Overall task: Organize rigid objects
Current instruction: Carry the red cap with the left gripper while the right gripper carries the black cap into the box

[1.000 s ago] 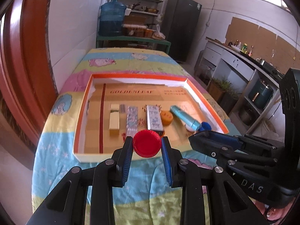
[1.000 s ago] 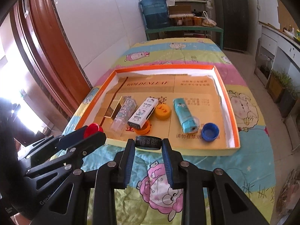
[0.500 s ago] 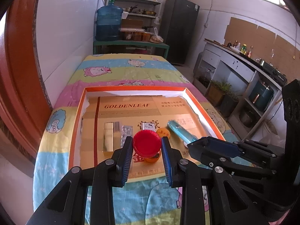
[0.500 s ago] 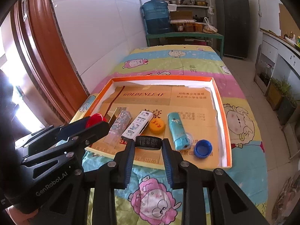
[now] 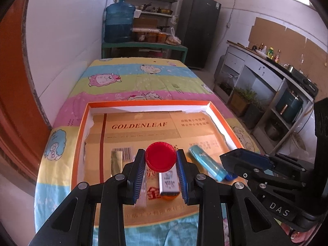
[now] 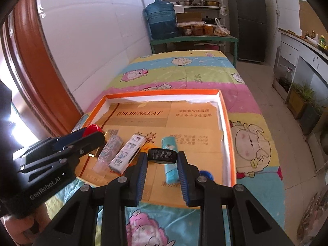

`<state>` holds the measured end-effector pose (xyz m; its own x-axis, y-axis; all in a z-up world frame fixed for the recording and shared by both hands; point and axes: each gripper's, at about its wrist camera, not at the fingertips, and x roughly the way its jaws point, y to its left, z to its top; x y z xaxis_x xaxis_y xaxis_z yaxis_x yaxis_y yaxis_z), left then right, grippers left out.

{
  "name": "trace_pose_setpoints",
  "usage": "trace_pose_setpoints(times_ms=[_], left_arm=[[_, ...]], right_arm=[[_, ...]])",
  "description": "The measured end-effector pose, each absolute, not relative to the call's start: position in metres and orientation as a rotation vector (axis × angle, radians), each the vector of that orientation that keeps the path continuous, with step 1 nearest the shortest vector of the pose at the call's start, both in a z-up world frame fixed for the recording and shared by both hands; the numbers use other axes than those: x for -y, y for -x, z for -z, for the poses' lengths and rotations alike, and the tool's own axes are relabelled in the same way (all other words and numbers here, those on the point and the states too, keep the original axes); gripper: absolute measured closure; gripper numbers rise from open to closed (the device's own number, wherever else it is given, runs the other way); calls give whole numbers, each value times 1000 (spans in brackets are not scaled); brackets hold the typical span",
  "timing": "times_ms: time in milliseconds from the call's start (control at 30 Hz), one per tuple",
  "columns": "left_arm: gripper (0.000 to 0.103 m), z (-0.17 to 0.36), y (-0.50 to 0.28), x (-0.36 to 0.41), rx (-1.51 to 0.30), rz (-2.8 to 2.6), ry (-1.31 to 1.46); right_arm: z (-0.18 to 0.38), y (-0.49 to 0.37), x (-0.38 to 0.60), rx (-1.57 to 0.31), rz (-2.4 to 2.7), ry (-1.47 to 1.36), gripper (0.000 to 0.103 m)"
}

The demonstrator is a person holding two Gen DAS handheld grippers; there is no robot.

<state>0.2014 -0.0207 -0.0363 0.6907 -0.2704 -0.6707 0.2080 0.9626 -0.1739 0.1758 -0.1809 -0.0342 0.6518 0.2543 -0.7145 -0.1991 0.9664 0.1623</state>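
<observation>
My left gripper (image 5: 161,158) is shut on a red bottle cap (image 5: 161,156), held above the near part of an orange-rimmed tray (image 5: 147,103). My right gripper (image 6: 162,157) is shut on a black cap (image 6: 162,156) printed with a white date, also over the tray's near part. In the tray lie a teal lighter (image 6: 169,160), a white printed box (image 6: 128,153), a glittery box (image 6: 109,146), a gold box (image 5: 116,164), an orange cap (image 5: 168,197) and a blue cap (image 6: 206,173). The left gripper with its red cap (image 6: 93,128) shows at the left of the right wrist view.
The tray rests on a table under a cartoon-sheep cloth (image 6: 184,69), beside a white wall and a brown door frame (image 6: 30,61). Behind stand a water jug (image 5: 119,23), shelves and a dark fridge (image 5: 199,28). A counter (image 5: 272,67) runs along the right.
Both grippers moved forward from the tray's near edge to above its contents, each still holding its cap. The tray's items now sit lower and nearer in both views.
</observation>
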Motion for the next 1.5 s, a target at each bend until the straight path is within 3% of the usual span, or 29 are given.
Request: trace_pose_setpoints(times_ms=[733, 1500], left_arm=[[72, 69, -269, 33, -850, 221, 97], [72, 99, -287, 37, -896, 186, 93]], right_arm=[[60, -238, 203, -864, -177, -113, 73], [81, -247, 199, -891, -162, -69, 73]])
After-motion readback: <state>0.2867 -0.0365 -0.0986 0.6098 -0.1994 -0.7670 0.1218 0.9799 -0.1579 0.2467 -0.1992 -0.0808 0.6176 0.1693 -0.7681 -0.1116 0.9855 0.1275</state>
